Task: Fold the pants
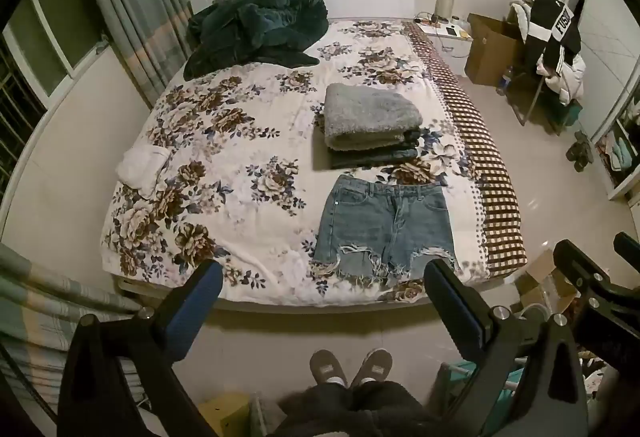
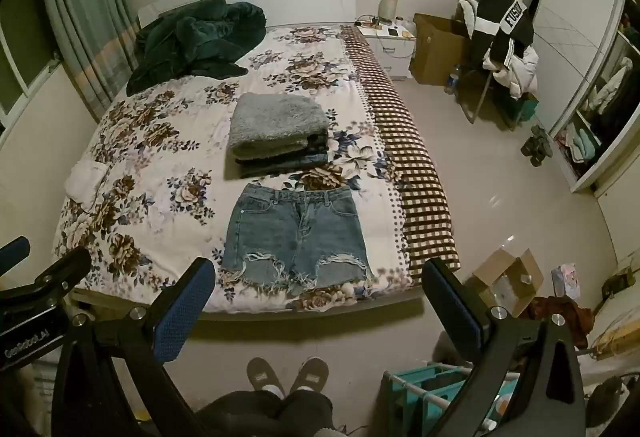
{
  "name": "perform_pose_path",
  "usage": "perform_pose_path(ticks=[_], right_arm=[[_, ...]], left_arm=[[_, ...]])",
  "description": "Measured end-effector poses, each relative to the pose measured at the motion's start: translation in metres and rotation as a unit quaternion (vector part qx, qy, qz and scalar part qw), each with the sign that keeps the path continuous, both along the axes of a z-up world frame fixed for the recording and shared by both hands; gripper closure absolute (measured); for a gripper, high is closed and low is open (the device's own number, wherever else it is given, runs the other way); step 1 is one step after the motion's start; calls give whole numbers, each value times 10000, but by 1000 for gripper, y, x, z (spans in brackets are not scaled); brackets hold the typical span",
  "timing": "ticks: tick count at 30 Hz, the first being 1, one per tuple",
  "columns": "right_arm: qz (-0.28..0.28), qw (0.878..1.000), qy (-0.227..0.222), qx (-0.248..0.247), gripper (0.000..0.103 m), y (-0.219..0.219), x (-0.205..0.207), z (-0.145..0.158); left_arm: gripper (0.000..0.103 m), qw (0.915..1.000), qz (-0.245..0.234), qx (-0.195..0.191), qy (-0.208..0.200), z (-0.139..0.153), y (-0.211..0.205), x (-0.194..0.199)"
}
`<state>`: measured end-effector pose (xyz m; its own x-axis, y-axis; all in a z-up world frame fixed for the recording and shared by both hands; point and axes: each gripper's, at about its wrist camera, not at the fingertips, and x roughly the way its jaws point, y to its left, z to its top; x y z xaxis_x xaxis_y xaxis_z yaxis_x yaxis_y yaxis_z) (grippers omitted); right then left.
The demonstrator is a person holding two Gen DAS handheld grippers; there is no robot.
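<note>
A pair of frayed blue denim shorts [image 1: 384, 225] lies flat on the floral bed [image 1: 240, 165], near its foot, waistband away from me; it also shows in the right wrist view [image 2: 296, 233]. My left gripper [image 1: 324, 273] is open and empty, held high above the floor short of the bed's foot. My right gripper [image 2: 320, 273] is open and empty at about the same height, to the right of the left one. Neither touches the shorts.
A stack of folded clothes [image 1: 372, 125] topped by grey fleece sits just beyond the shorts. A dark green blanket [image 1: 256, 29] lies by the headboard, a white cloth [image 1: 140, 165] at the bed's left edge. Cardboard box [image 2: 508, 281] and teal rack [image 2: 424, 385] on the floor at right.
</note>
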<state>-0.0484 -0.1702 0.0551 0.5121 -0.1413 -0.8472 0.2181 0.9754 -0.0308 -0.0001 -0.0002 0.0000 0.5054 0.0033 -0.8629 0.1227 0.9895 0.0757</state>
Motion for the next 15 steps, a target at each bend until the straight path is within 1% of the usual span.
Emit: perform_pose_path(ticks=[5, 14, 15], right_arm=[[2, 9999, -31, 103, 0, 0, -1, 2], [-1, 10000, -12, 65, 0, 0, 1, 3], [2, 10000, -11, 71, 0, 2, 0, 7]], left_arm=[[0, 10000, 19, -31, 31, -2, 0, 2], [0, 10000, 15, 1, -47, 0, -2, -1], [0, 10000, 10, 5, -45, 0, -3, -1]])
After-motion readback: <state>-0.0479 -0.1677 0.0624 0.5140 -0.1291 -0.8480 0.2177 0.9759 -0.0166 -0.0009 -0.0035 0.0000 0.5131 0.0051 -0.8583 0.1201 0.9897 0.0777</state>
